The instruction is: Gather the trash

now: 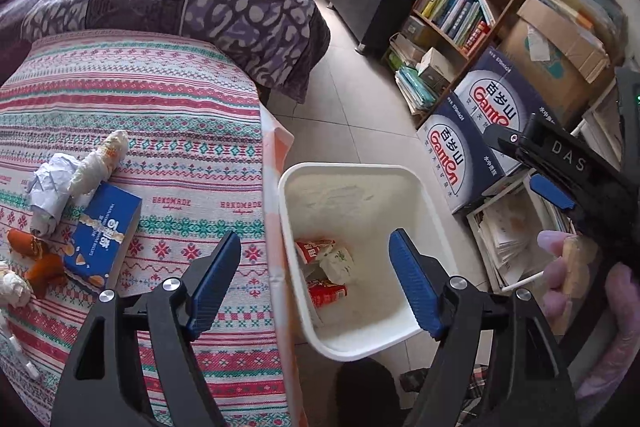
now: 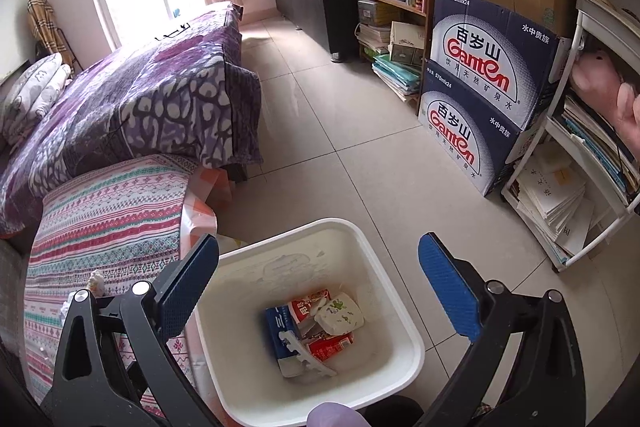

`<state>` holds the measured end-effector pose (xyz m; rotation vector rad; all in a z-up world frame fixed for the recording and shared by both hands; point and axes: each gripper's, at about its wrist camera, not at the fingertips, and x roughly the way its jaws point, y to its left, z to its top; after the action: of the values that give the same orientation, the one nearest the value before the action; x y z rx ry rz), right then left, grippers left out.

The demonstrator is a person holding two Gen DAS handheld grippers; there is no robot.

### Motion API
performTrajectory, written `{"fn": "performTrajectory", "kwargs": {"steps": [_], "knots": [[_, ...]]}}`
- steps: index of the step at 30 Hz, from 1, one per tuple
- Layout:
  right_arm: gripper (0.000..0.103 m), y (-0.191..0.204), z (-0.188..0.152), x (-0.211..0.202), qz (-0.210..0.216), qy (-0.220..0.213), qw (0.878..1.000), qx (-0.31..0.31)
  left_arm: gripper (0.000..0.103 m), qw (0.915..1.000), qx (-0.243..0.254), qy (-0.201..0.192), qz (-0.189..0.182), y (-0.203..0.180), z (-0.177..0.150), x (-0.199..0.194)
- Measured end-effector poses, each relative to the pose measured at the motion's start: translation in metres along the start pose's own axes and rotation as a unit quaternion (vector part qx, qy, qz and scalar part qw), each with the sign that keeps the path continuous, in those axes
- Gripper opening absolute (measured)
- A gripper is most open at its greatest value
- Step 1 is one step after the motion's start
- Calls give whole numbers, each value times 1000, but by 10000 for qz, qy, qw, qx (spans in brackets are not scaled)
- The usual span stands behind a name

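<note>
Both your left claw (image 1: 314, 281) and right claw (image 2: 318, 291) are wide open, holding nothing. Some trash is in the bin (image 1: 352, 175) already. The blue box (image 1: 105, 235) and crumpled paper (image 1: 50, 183) at 9 o'clock on the desk (image 1: 180, 131) remain.

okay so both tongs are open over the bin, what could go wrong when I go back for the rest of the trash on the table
The blue box is wide and flat, so the left tongs may slip off it. The crumpled paper and wrappers are bunched against it, so one grab could knock others away. The white bin sits beside the table edge; a short drop could land on the floor.

Bin (image 2: 404, 331) sits right of the table (image 1: 192, 131) (wrappers (image 2: 320, 323) inside); box (image 1: 106, 233) lies on the table.
</note>
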<state>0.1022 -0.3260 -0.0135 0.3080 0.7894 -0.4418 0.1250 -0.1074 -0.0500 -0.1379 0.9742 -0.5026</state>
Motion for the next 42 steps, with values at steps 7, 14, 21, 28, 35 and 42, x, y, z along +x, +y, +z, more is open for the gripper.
{"fn": "performTrajectory", "kwargs": {"steps": [7, 14, 21, 28, 35, 42], "knots": [[96, 28, -7, 1, 176, 139, 9994, -281, 78, 9980, -193, -62, 605, 36, -4, -18], [96, 68, -18, 0, 443, 283, 9967, -618, 78, 9902, -573, -35, 1274, 88, -13, -41], [96, 107, -34, -1, 673, 453, 9924, -920, 78, 9721, -844, 256, 2175, 142, -32, -60], [96, 148, -52, 1, 835, 635, 9864, -1266, 78, 9579, -1135, 1051, 2417, 198, -57, -67], [96, 190, -75, 4, 1023, 849, 9778, -1622, 77, 9524, -1306, 1556, 2272, 234, -83, -60], [96, 226, -96, 2, 1253, 922, 9680, -1970, 47, 9516, -1392, 1699, 2151, 258, -99, -58]]}}
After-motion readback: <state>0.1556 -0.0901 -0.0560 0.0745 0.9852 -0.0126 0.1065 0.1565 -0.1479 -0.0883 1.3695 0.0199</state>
